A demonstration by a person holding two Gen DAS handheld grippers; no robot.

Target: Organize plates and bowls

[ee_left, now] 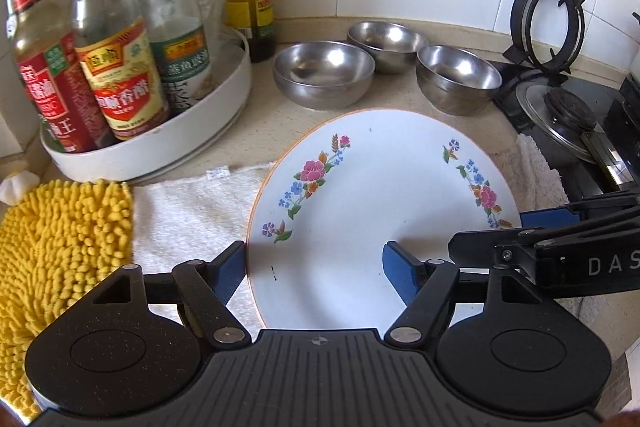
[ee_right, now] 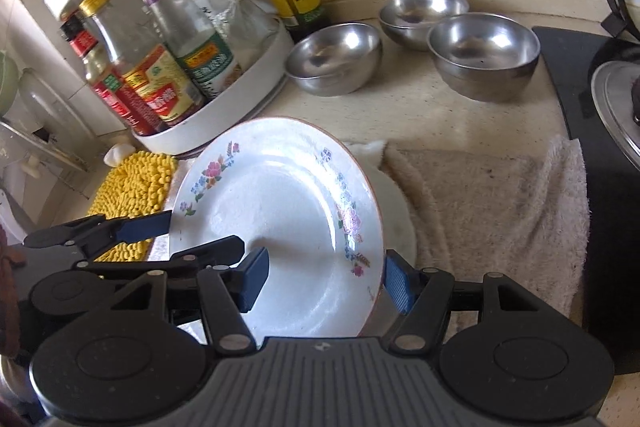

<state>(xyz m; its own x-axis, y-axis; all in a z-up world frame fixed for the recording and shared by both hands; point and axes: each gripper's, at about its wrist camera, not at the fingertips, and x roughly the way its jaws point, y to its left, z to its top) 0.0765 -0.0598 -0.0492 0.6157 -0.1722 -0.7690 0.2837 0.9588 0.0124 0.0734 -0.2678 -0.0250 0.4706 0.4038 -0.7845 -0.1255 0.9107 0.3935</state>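
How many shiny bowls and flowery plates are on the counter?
Shiny metal bowls: 3
Flowery plate: 1
Total: 4
A white shape peeks out under the plate; I cannot tell if it is another plate.

The plate at frame centre is white with a thin orange-brown rim and sprays of pink, blue and purple flowers with green leaves. Three bowls at upper centre are plain silver steel. At lower left a mat is bright yellow; the towel beside it is white. The tabletop is speckled beige. Each claw is black with blue pads
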